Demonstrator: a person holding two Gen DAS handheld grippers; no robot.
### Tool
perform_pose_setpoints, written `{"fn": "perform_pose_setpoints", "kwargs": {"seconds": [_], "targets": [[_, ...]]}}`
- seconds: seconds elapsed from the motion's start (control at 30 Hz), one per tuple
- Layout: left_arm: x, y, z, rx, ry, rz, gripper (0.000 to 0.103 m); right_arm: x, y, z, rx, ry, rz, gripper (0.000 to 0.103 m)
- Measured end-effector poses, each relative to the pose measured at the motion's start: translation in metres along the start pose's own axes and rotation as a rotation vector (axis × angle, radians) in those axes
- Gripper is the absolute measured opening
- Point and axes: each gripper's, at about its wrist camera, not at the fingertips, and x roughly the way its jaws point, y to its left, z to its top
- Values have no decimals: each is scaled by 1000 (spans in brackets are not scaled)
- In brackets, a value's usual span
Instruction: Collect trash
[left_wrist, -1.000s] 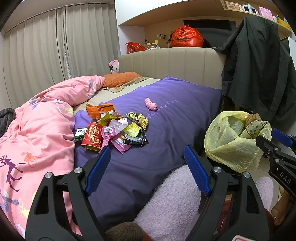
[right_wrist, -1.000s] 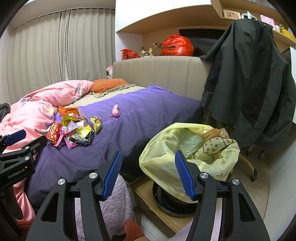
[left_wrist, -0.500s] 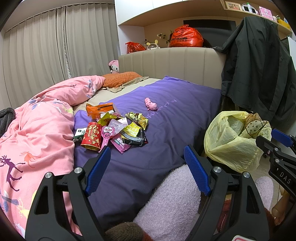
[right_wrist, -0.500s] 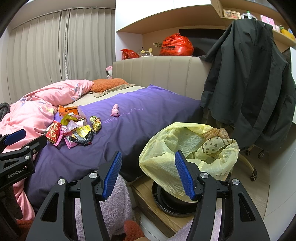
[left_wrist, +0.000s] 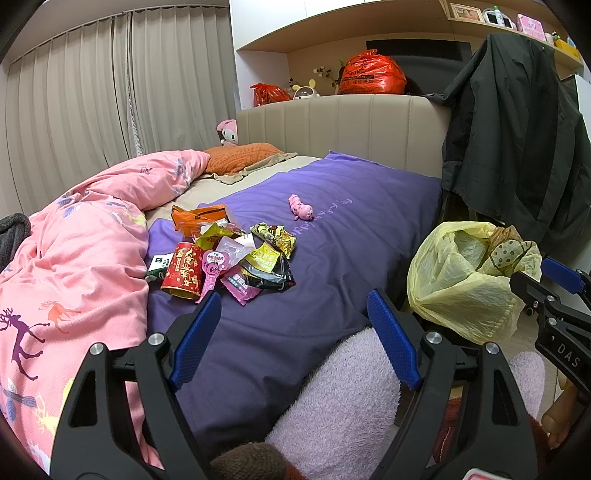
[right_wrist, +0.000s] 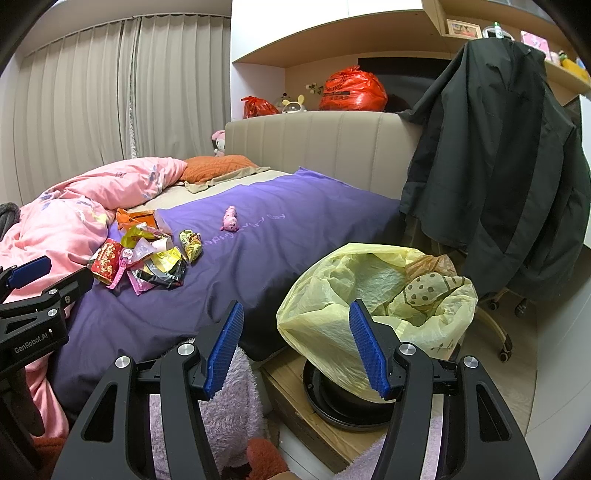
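Both units idle with jaws apart and nothing between them: left hand-held gripper (left_wrist: 293, 334), right hand-held gripper (right_wrist: 295, 349). Wrapper pile (left_wrist: 229, 260) lies on the purple blanket (left_wrist: 332, 258) beside the pink duvet (left_wrist: 74, 258), ahead and left of the left unit, which is judged nearer; the pile's spread runs roughly across that view. Yellow bag (right_wrist: 369, 295), mouth open, stands off the bed just ahead of the right unit and already holds crumpled paper, one piece spotted.
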Motion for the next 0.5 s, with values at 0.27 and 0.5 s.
{"fn": "perform_pose_setpoints", "kwargs": {"seconds": [0.27,0.5], "targets": [[0,0,0,-4,2,-4,78,0,0,0,-1,2,0,57],[19,15,7,-19,16,-95,78,12,-1,5,-17,-2,-6,57]]}}
